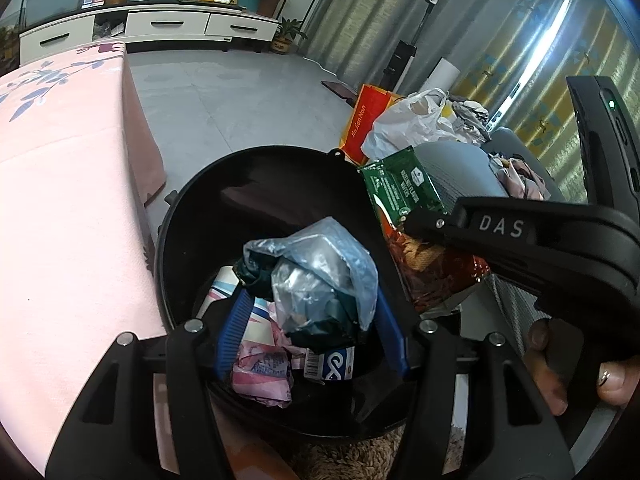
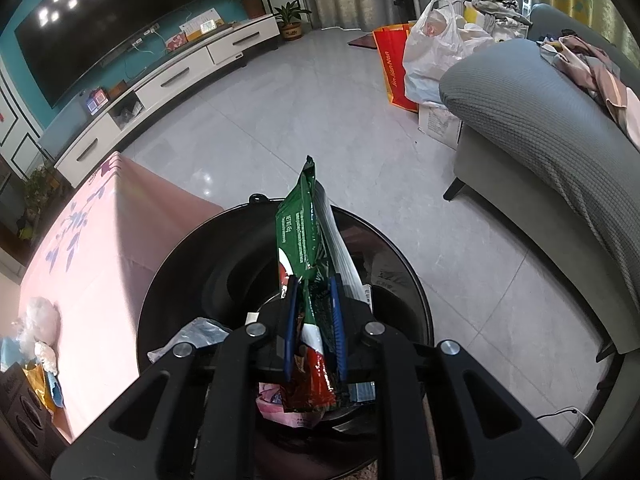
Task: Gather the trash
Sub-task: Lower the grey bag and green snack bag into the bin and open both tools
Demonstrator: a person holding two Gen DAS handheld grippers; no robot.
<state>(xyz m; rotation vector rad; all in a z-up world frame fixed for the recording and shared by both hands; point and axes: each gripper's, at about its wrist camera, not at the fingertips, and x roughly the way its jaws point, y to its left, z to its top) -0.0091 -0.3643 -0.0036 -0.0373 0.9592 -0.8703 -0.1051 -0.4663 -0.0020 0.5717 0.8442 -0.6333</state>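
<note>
In the left wrist view we see our left gripper (image 1: 312,332) pinching a crumpled clear plastic bag (image 1: 320,272) with dark wrapping, its blue pads (image 1: 234,332) closed on either side of the bundle, right above the open black trash bin (image 1: 180,216). Under the bundle, inside the bin, lie a pink wrapper (image 1: 262,372) and a barcoded pack (image 1: 330,362). To the right, our right gripper (image 1: 416,225) reaches in over the bin's rim, clamped on a green and red snack packet (image 1: 404,196). The bench (image 1: 68,184), covered in a pink flowered cloth, stands just beside the bin on the left.

In the right wrist view our right gripper (image 2: 313,332) squeezes the green and red snack packet (image 2: 300,232) between its blue pads (image 2: 336,328); the packet stands upright over the trash bin (image 2: 192,280). Part of the clear plastic bag (image 2: 192,338) shows at the bin's left. More scraps (image 2: 38,344) lie on the bench (image 2: 104,240) at far left.
</note>
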